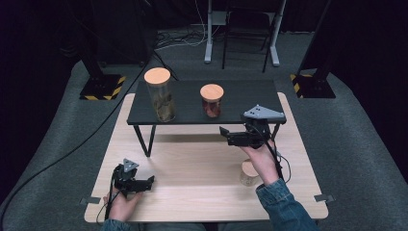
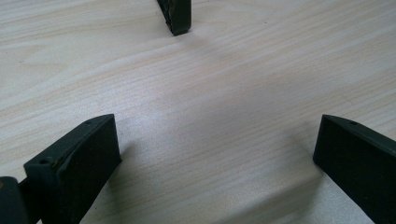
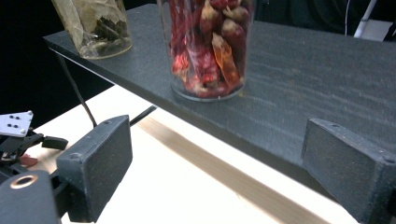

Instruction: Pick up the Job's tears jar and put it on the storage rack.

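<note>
Chili jar (image 3: 208,49) sits near the shelf (image 3: 327,84) edge, so the spread, empty right hand-held gripper (image 1: 230,136) could knock it over; left hand-held gripper (image 1: 150,181) rests spread on the counter (image 1: 192,163).

chilli jar (image 3: 208,46) top cropped, small jar (image 1: 248,174) half-hidden

Your nearest thing is the jar of dried red chillies (image 3: 208,46): a clear glass cylinder with a round wooden lid, standing upright on the black raised shelf (image 1: 240,98), near its front edge and well right of the taller jar of bay leaves (image 1: 161,96)
</note>
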Demonstrator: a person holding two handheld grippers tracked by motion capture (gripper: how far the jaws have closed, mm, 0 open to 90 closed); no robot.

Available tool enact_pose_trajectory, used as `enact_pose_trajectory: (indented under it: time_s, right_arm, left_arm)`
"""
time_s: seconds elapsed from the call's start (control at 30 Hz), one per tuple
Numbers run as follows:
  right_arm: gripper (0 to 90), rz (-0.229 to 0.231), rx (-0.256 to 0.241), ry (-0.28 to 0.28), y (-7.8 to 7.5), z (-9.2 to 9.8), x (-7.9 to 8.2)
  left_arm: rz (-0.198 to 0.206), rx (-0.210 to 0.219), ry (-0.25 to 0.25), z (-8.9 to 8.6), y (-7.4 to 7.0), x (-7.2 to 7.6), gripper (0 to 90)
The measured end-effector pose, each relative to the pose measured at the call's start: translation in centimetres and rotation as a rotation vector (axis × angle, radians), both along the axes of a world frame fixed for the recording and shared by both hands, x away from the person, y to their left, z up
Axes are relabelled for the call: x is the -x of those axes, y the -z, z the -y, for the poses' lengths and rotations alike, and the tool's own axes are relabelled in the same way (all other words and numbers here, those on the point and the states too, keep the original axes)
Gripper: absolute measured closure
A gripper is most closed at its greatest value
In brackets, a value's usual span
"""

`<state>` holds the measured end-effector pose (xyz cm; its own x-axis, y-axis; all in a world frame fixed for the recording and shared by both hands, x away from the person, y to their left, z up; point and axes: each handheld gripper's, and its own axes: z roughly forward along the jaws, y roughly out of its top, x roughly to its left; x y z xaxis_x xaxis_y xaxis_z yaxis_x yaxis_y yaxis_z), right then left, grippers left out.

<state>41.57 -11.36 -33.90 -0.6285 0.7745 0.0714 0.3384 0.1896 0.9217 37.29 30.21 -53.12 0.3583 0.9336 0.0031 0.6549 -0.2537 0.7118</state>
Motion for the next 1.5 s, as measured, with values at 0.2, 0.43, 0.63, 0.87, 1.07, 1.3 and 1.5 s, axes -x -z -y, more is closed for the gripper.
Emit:
enact_pose_trajectory:
  time_s: [0.2, 0.43, 0.63, 0.87, 1.07, 1.3, 1.5]
  right_arm:
    - [7.5, 0.007, 0.006, 0.005, 0.7, 0.6, 0.9]
    - [7.5, 0.004, 0.028, 0.027, 2.1, 1.1, 1.4]
    - [7.7, -0.008, 0.014, 0.04, 3.6, 1.8, 1.8]
    - [7.4, -0.022, -0.002, 0.05, 5.1, 2.6, 2.1]
    - [7.0, -0.028, -0.016, 0.065, 6.2, 3.4, 2.4]
    - [5.8, -0.032, -0.022, 0.094, 7.5, 4.4, 2.9]
    - [5.5, -0.026, -0.019, 0.105, 8.3, 5.1, 3.5]
  left_arm:
    - [0.0, 0.0, 0.0, 0.0, 0.0, 0.0, 0.0]
    - [0.0, 0.0, 0.0, 0.0, 0.0, 0.0, 0.0]
    - [0.0, 0.0, 0.0, 0.0, 0.0, 0.0, 0.0]
    - [0.0, 0.0, 0.0, 0.0, 0.0, 0.0, 0.0]
    - [0.0, 0.0, 0.0, 0.0, 0.0, 0.0, 0.0]
    - [0.0, 0.0, 0.0, 0.0, 0.0, 0.0, 0.0]
    - [0.0, 0.0, 0.0, 0.0, 0.0, 0.0, 0.1]
